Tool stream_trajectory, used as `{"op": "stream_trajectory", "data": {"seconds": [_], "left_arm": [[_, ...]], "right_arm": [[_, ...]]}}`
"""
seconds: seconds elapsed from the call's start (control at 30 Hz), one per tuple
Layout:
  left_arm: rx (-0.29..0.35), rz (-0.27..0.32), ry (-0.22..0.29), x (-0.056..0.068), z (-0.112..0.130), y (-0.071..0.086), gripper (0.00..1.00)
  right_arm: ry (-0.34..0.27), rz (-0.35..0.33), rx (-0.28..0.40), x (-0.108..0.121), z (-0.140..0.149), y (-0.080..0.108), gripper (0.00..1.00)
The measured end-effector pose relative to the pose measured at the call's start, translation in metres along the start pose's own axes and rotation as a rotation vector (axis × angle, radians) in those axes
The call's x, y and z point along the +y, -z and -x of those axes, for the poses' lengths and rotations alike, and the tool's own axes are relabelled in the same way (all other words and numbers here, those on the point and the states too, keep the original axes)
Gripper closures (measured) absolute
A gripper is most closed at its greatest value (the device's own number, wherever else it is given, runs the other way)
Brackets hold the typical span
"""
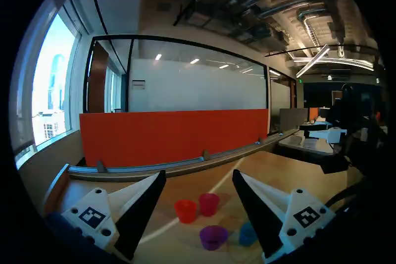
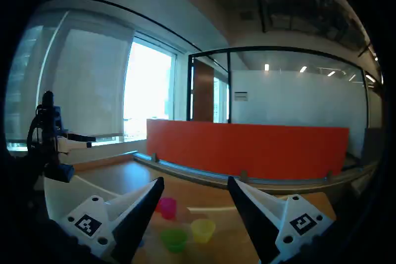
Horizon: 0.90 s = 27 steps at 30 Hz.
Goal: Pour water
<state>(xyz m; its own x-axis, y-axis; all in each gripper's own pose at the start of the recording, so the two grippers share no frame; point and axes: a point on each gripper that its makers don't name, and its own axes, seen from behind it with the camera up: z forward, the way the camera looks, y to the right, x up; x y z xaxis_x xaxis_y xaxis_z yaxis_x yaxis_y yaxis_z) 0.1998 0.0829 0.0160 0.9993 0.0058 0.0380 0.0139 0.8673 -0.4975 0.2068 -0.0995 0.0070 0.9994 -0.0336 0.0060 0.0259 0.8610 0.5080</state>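
Several small plastic cups stand on the wooden table (image 1: 277, 165) below my left gripper (image 1: 198, 174): a red cup (image 1: 185, 211), a magenta cup (image 1: 209, 203), a purple cup (image 1: 213, 237) and a blue cup (image 1: 247, 234). The left gripper is open and holds nothing. In the right gripper view a magenta cup (image 2: 167, 207), a green cup (image 2: 173, 239) and a yellow cup (image 2: 203, 230) sit under my right gripper (image 2: 194, 181), also open with nothing in it. Both grippers hover above the cups without touching them. I cannot tell whether any cup holds water.
An orange divider panel (image 1: 173, 135) on a metal rail runs along the table's far edge, with glass walls behind. The other gripper (image 1: 332, 137) shows far right in the left gripper view, and far left (image 2: 57, 145) in the right gripper view. Bright windows (image 2: 148, 95) lie beyond.
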Motion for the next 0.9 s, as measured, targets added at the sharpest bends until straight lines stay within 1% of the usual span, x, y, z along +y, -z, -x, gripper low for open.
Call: {"op": "stream_trajectory", "data": {"seconds": [0.1, 0.2, 0.3, 0.4, 0.5, 0.6, 0.77, 0.9], "left_arm": [[0.0, 0.052, 0.012, 0.012, 0.0, -0.002, 0.0], [0.006, 0.087, 0.025, 0.02, -0.001, -0.004, 0.0], [0.012, 0.1, 0.041, 0.021, -0.002, -0.004, 0.0], [0.009, 0.106, 0.046, 0.02, -0.002, -0.003, 0.0], [-0.002, 0.111, 0.037, 0.019, 0.001, -0.002, 0.0], [-0.014, 0.129, 0.017, 0.022, 0.003, -0.001, 0.0], [-0.037, 0.178, -0.014, 0.032, 0.008, 0.001, 0.0], [-0.071, 0.209, -0.038, 0.039, 0.017, 0.001, 0.0]], "right_arm": [[-0.002, -0.044, 0.003, -0.01, -0.002, -0.001, 0.01], [-0.003, -0.069, 0.001, -0.014, -0.004, -0.003, 0.01], [-0.001, -0.078, 0.004, -0.016, -0.004, -0.004, 0.01], [0.009, -0.085, 0.0, -0.018, -0.003, -0.005, 0.01], [0.025, -0.093, -0.014, -0.019, 0.0, -0.005, 0.01], [0.031, -0.1, -0.029, -0.019, 0.002, -0.007, 0.01], [0.036, -0.126, -0.068, -0.021, 0.007, -0.007, 0.01], [0.057, -0.144, -0.12, -0.019, 0.017, -0.007, 0.01]]}}
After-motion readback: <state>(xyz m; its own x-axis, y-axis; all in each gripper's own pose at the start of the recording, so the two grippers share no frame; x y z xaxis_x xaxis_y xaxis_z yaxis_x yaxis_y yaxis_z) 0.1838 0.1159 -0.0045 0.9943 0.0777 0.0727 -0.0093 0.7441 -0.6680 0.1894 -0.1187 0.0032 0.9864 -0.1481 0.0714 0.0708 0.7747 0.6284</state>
